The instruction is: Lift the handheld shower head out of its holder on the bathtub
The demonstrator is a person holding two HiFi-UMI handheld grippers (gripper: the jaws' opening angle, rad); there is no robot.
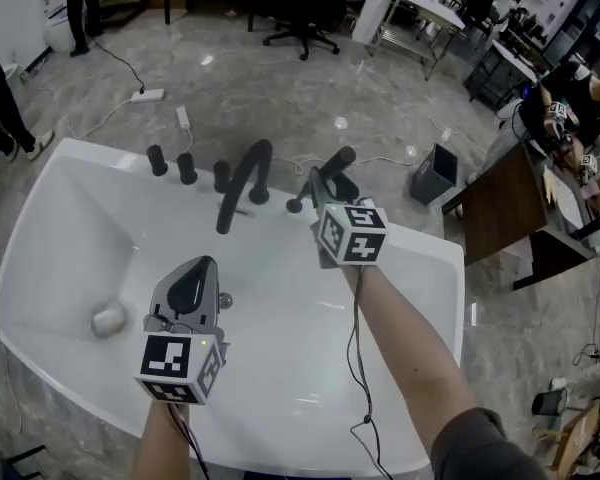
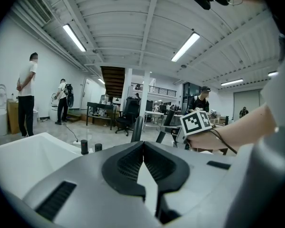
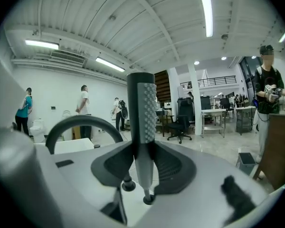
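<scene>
The slim black stick-shaped handheld shower head (image 1: 340, 158) is standing at the far rim of the white oval bathtub (image 1: 80, 158), pinched low on its stem by the right gripper (image 1: 320, 186); in the right gripper view its long axis is running upright between the jaws, dotted spray face (image 3: 145, 113) turned towards the camera, so the way out is looking to be straight up along that axis. Nearest the person, the left gripper (image 1: 202, 264) is hanging over the tub's basin with its jaws pressed together on nothing, well apart from the shower head, so the right hand is doing the work. Whether the narrow lower end is already clearing its holder I cannot tell. Just to the left, the black curved faucet spout (image 1: 242, 173) is arching over the rim, near enough to catch a sideways swing; three short black knobs (image 1: 186, 168) are lining the rim beyond it. Farther off, a grey bin (image 1: 435, 173) is sitting on the marble floor.
</scene>
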